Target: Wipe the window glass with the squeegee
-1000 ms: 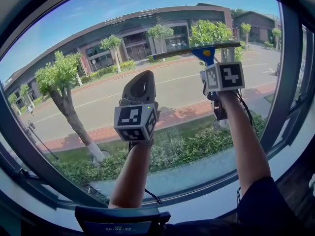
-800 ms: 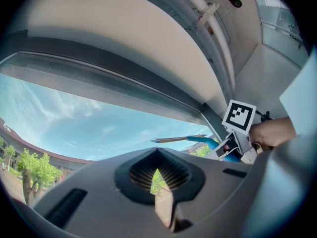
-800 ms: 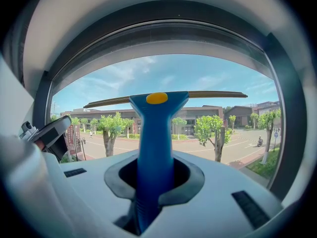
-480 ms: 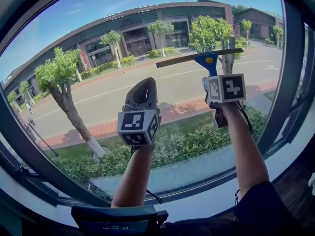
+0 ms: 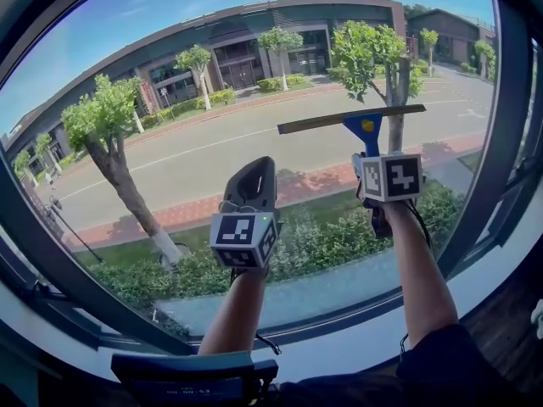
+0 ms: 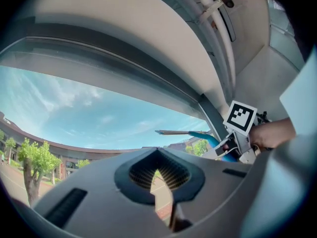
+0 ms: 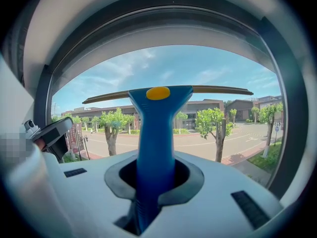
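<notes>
Logging window glass point(image 5: 170, 66) first: taking up nearly all of head view, with curved dark frame point(image 5: 502, 142) bounding it and pale sill point(image 5: 356, 346) running below. Looking through it to a long low building point(image 5: 246, 49), a road point(image 5: 221, 155), a brick-red path point(image 5: 187, 219), trees point(image 5: 106, 121) and a hedge point(image 5: 322, 248), all under blue sky.

Noting two bare forearms reaching up from bottom of head view: left forearm point(image 5: 236, 312) near centre, right forearm point(image 5: 417, 270) further right, coming out of a dark sleeve point(image 5: 450, 359). Noting also a dark device point(image 5: 193, 373) sitting at bottom edge, in front of left forearm.

Recording left gripper point(image 5: 249, 175) raised before middle of pane, grey, with marker cube point(image 5: 244, 239) at its base. Reading its jaws in left gripper view as drawn together, leaving only a thin slit, gripping nothing, pointing up toward sky and upper frame.

Recording right gripper point(image 5: 371, 158) held to the right of the left one, a little higher and well apart from it. Reading its jaws in right gripper view as clamped on blue handle of squeegee point(image 5: 366, 130), handle standing upright out of them.

Placing squeegee in right half of glass, above right gripper. Seeing its blade point(image 5: 352, 119) lying across pane nearly level, right end slightly higher. Not managing to tell whether blade edge is touching glass. Spotting a yellow oval point(image 7: 158, 93) at top of handle, just under blade.
</notes>
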`<state>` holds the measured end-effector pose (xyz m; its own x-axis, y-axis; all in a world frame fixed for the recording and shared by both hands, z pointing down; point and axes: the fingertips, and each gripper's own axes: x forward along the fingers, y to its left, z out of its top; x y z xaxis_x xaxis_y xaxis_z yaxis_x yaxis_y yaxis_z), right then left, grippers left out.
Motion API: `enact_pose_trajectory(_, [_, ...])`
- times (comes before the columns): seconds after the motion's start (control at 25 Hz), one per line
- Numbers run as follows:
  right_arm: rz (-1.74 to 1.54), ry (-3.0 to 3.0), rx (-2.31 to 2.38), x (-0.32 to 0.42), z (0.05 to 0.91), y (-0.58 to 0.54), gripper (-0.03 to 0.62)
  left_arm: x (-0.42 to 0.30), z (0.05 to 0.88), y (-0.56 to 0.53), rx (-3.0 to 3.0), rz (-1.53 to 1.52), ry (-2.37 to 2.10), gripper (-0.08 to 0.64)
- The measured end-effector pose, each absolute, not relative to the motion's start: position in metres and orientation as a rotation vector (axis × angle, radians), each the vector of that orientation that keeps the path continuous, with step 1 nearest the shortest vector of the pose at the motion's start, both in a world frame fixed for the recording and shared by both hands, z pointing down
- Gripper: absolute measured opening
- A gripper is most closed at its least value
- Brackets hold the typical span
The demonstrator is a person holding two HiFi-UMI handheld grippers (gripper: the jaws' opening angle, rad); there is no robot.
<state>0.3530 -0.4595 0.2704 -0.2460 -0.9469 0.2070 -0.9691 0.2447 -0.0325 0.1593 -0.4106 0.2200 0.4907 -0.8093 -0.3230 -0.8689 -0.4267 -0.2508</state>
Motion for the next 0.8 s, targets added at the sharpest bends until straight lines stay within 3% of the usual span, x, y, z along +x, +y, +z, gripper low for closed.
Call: enact_pose_trajectory(0.8, [0.267, -2.289, 1.760, 0.354, 0.340, -0.451, 0.063, 0.153, 0.268, -0.411, -2.435, 0.183, 1.437, 0.002])
